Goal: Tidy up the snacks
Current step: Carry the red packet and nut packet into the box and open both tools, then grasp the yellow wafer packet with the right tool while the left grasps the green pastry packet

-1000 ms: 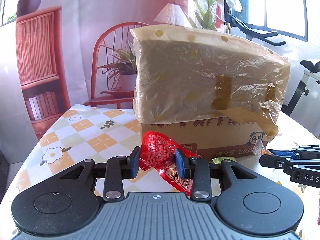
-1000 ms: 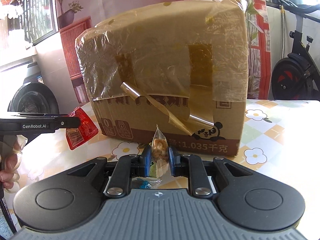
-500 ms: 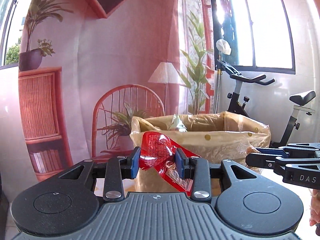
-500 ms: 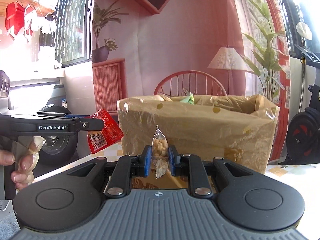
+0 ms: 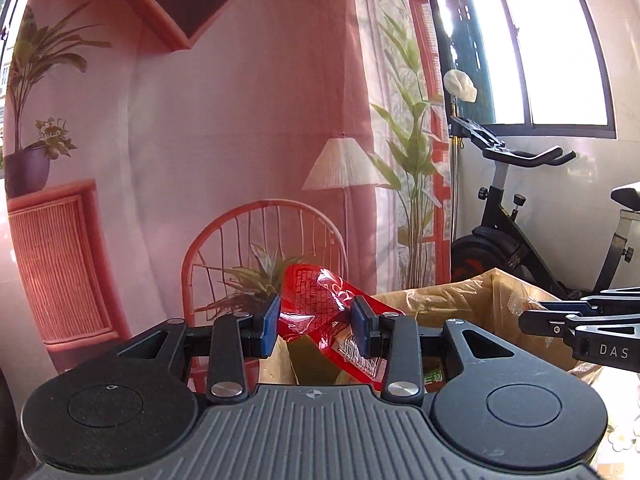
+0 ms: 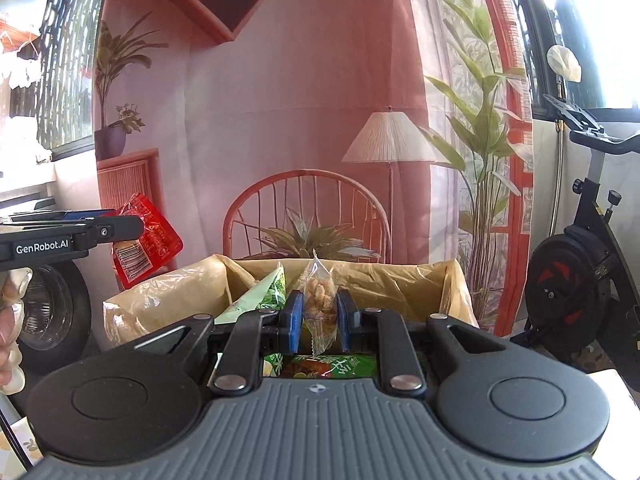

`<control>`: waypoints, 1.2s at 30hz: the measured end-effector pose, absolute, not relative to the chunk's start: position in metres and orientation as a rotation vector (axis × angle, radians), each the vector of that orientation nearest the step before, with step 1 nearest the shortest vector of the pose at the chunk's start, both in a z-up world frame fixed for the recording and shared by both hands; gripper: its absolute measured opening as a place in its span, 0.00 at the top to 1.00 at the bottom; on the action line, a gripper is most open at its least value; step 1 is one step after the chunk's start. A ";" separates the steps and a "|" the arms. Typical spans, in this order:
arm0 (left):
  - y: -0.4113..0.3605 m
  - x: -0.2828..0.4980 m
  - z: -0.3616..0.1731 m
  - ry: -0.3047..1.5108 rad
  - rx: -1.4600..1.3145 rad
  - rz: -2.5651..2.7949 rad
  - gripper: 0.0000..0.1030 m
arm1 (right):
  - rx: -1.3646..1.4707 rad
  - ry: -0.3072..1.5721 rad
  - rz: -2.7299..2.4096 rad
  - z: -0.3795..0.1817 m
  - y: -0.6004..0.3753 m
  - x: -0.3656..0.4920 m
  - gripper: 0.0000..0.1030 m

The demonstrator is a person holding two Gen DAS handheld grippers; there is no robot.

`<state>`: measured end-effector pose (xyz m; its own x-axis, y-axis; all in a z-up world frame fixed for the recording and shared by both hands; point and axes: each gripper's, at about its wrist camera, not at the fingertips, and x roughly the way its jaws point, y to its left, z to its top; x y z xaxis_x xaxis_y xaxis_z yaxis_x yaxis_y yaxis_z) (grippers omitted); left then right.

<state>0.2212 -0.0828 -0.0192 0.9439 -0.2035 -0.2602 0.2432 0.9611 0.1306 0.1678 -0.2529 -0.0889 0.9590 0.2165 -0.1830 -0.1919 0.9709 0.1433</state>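
Observation:
My left gripper holds a crinkled red snack packet between its blue pads; its jaws are opening, and the pads still touch the packet. It hangs over the left rim of the tape-wrapped cardboard box. My right gripper is shut on a small clear packet of brown pieces, above the open box. Green snack packets lie inside the box. In the right wrist view the left gripper and its red packet show at the left. The right gripper's tip shows in the left wrist view.
A printed backdrop with a chair, lamp and plants hangs behind the box. An exercise bike stands at the right. A person's hand grips the left tool. A bit of flowered tablecloth shows bottom right.
Both grippers have risen with their packets from the table in front of the box to above its open top. The box's inside now shows.

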 end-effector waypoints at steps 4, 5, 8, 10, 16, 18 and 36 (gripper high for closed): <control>-0.074 0.233 -0.029 0.292 0.162 -0.211 0.57 | 0.147 0.239 0.179 -0.094 -0.260 0.173 0.74; -0.070 0.233 -0.030 0.290 0.151 -0.217 0.51 | 0.153 0.237 0.180 -0.095 -0.262 0.172 0.73; -0.061 0.227 -0.031 0.298 0.134 -0.228 0.50 | 0.162 0.222 0.191 -0.095 -0.266 0.162 0.69; -0.057 0.222 -0.031 0.314 0.121 -0.247 0.50 | 0.170 0.217 0.202 -0.093 -0.268 0.155 0.69; -0.054 0.189 -0.037 0.358 0.122 -0.293 0.50 | 0.175 0.194 0.250 -0.093 -0.267 0.127 0.69; -0.051 0.175 -0.039 0.362 0.127 -0.326 0.50 | 0.166 0.190 0.271 -0.095 -0.266 0.117 0.69; -0.054 0.148 -0.134 0.595 0.028 -0.419 0.50 | 0.041 0.451 0.402 -0.187 -0.255 0.067 0.64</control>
